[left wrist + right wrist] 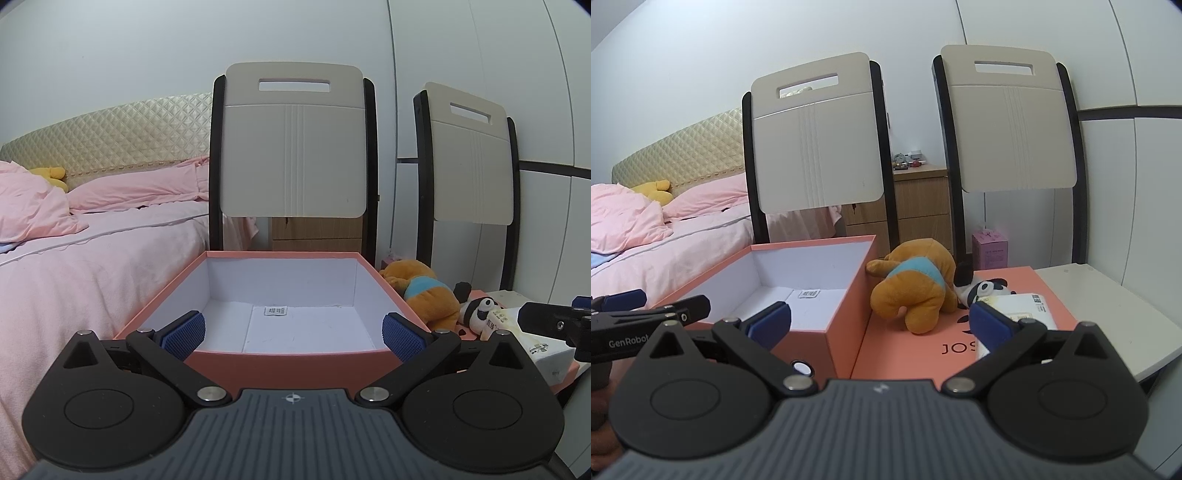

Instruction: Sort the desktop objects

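An open salmon-pink box (288, 363) with a white inside sits ahead of my left gripper (291, 334), which is open and empty at its near wall. The box also shows in the right wrist view (846, 325). Right of it, on the pink lid (908, 354), lie an orange plush dog (916, 284), a small panda plush (982, 290) and a white tissue pack (1023, 314). My right gripper (879, 323) is open and empty, in front of the dog. The dog (424, 291), panda (478, 312) and tissue pack (532, 343) also show in the left wrist view.
Two folding chairs (820, 147) (1012, 125) stand behind the table. A bed with pink bedding (74, 266) is at the left. A wooden nightstand (923, 206) and a pink tissue box (990, 249) are behind. The white tabletop (1108, 317) extends right.
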Demonstrator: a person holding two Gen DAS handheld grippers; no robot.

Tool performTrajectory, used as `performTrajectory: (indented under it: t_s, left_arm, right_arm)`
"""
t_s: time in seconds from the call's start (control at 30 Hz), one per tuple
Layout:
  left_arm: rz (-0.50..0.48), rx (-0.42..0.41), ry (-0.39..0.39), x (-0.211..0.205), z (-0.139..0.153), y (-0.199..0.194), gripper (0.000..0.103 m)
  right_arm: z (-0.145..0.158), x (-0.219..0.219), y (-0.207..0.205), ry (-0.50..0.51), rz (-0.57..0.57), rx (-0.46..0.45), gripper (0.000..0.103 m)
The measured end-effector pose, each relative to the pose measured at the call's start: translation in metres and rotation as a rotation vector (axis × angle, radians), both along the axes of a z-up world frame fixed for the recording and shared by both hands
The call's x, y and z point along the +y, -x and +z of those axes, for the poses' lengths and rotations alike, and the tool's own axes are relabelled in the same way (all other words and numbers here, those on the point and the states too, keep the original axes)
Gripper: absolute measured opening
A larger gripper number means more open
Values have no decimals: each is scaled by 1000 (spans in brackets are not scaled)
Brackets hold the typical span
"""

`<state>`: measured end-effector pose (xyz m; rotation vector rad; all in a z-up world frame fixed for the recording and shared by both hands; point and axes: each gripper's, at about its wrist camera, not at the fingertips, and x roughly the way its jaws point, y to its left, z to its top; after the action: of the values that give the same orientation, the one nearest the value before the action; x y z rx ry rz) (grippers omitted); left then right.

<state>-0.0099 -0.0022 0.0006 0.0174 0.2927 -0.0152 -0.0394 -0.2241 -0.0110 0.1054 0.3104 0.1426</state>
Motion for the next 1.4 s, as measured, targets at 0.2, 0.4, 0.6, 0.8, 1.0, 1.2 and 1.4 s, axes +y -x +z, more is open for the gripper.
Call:
performTrajectory:
  t_s: [0.2, 0.4, 0.6, 0.8, 1.0, 1.2, 1.4]
  left_arm:
    - [-6, -18, 10, 1, 0, 4, 103]
    - [-30, -91, 72, 1, -2, 13, 103]
    - [-128, -209, 39, -30, -9, 31, 103]
    - [-156, -289, -10, -91, -19, 39, 103]
    - [-249, -287, 6, -152, -29, 31, 103]
    - [-262, -217, 57, -203, -49, 15, 103]
    - [-352, -141, -106, -252, -70, -8, 103]
  right_arm:
    - [1, 0, 1, 1, 13, 2, 103]
    - [2, -14, 0, 39, -21, -11, 103]
    - [-3, -58, -1, 20, -124, -57, 103]
    - [-5, -100, 17, -74, -173, -126, 103]
    - [-10, -143, 38, -213, -195, -185, 103]
    - [-16, -173, 56, -237, -192, -214, 103]
    - [-22, -192, 65, -243, -175, -202, 103]
